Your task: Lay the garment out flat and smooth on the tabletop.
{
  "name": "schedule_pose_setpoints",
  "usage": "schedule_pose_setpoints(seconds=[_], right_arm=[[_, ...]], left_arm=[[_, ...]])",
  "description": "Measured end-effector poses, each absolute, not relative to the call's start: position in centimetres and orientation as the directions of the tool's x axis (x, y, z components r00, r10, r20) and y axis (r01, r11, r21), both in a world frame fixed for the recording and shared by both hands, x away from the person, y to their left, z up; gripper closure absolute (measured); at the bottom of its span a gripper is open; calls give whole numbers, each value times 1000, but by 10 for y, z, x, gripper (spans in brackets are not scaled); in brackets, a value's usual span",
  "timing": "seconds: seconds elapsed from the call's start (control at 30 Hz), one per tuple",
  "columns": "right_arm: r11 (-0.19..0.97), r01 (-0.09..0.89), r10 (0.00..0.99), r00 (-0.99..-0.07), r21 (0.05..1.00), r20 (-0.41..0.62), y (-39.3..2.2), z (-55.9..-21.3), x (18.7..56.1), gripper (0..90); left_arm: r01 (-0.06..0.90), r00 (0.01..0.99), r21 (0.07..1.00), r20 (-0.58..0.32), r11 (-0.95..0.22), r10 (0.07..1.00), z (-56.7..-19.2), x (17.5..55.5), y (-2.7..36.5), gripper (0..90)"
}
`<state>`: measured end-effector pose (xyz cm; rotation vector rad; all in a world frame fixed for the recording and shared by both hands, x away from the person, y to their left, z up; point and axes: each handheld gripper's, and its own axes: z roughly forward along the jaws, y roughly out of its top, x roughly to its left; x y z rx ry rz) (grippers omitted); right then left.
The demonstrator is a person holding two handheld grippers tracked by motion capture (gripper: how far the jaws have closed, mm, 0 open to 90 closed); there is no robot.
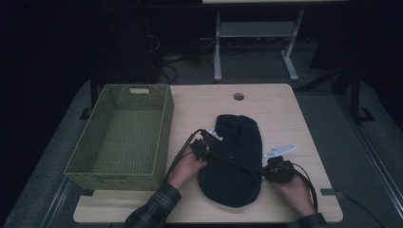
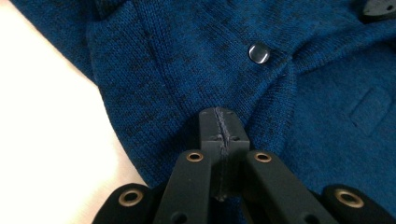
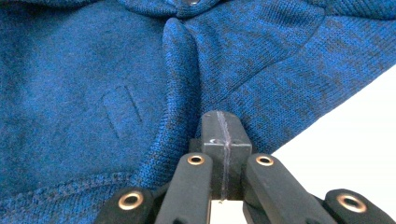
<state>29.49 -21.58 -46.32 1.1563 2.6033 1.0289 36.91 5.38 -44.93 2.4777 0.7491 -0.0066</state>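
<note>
On one table (image 1: 285, 114), two closed grippers (image 1: 207, 142) (image 1: 274, 167) meet one blue garment (image 1: 235, 156), beside one basket (image 1: 164, 123).

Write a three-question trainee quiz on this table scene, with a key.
1. True or false: the blue knitted garment lies inside the green woven basket.
2. Which hand-held gripper is nearer the basket: A the left hand-held gripper, B the right hand-held gripper?
3. In the left gripper view, what small round fitting sits on the knit?

Key:
1. False; it lies on the wooden table, beside the basket.
2. A.
3. A shiny snap button.
</note>
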Motion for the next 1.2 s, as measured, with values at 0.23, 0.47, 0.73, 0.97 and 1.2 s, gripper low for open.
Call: schedule_pose_setpoints(seconds=[0.23, 0.47, 0.73, 0.97, 1.2], right_arm=[[514, 592, 661, -734, 621, 153, -213, -462, 276, 900], [522, 586, 639, -750, 620, 171, -213, -462, 260, 900], [525, 582, 628, -757, 621, 179, -212, -462, 259, 897], [537, 580, 627, -761, 613, 170, -213, -462, 259, 899], [533, 591, 650, -744, 606, 153, -224, -461, 260, 900]], left_arm=[[502, 855, 509, -171, -699, 489, -450, 345, 61, 900], [487, 867, 515, -187, -706, 462, -450, 321, 68, 900], [496, 862, 538, -207, -682, 464, -445, 320, 73, 804], [513, 833, 583, -162, -630, 528, -421, 336, 85, 728], [540, 784, 615, -119, -575, 609, -406, 364, 90, 657]])
